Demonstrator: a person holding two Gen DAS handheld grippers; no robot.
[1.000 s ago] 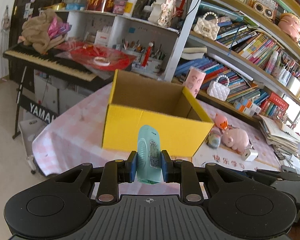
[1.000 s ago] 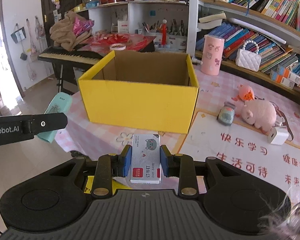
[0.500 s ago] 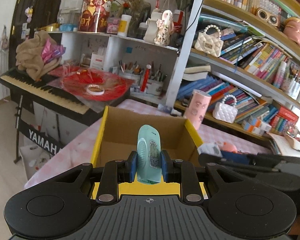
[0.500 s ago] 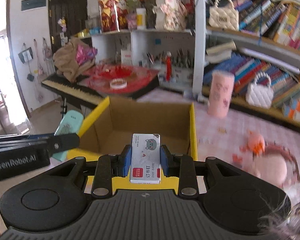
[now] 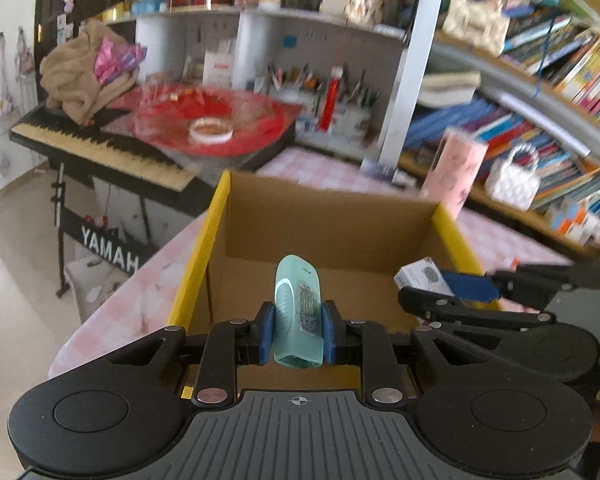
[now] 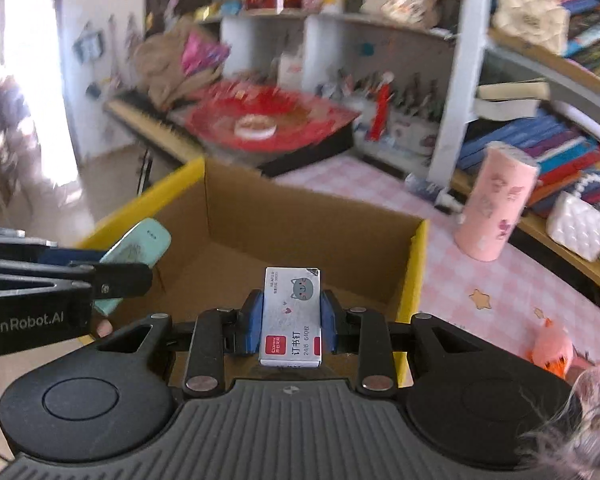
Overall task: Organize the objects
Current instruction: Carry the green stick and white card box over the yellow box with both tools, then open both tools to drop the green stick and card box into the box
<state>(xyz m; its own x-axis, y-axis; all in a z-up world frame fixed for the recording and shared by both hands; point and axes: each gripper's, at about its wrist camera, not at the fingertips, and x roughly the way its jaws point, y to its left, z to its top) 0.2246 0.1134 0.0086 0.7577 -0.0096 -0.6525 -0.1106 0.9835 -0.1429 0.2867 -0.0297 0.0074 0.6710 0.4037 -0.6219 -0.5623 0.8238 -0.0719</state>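
My left gripper [image 5: 297, 330] is shut on a teal stapler [image 5: 298, 312] and holds it over the open yellow cardboard box [image 5: 204, 248]. My right gripper [image 6: 291, 322] is shut on a small white staple box [image 6: 292, 316] with a cat picture, also over the yellow box [image 6: 414, 264]. The right gripper with the staple box [image 5: 422, 278] shows at the right in the left wrist view. The left gripper with the stapler [image 6: 140, 248] shows at the left in the right wrist view. The box floor that shows is bare.
The box stands on a pink checked tablecloth [image 6: 480, 280]. A pink cylinder [image 6: 496, 208], a white quilted purse [image 6: 580, 224] and an orange toy [image 6: 552, 348] lie to the right. A keyboard piano [image 5: 100, 148] and bookshelves [image 5: 540, 80] stand behind.
Both grippers moved forward and up from in front of the box to over its opening, each still holding its object.
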